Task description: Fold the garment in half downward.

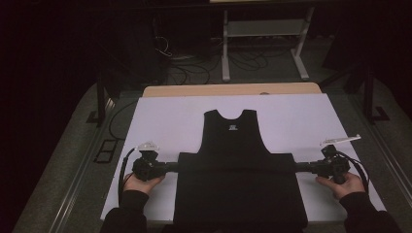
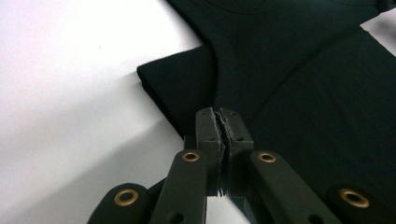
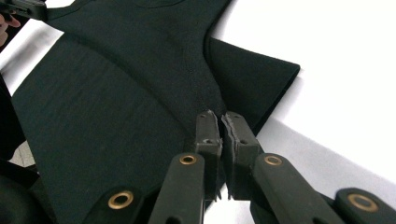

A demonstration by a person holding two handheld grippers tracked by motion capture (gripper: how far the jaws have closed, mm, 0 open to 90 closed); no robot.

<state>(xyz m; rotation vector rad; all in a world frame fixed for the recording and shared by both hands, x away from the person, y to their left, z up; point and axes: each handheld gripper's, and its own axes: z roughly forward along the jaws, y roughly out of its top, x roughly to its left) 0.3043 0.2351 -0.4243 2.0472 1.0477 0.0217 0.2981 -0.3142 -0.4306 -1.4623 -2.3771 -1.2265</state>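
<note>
Left gripper [image 1: 171,167] and right gripper [image 1: 301,167], jaws clamped tight, each pinch the black shirt [image 1: 236,160] stretched between them.

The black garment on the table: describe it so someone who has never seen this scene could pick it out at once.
On the white sheet covering the table, between the person's two hands, lies a black sleeveless top, neck opening pointing away from the person. Its lower half is folded up into a wide band. It is the one dark thing on the sheet, pinched at each side by a gripper.

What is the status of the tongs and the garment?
Left tongs and right tongs shut on black garment, one per side edge. Garment lies partly folded on white sheet. Nothing in the way.
</note>
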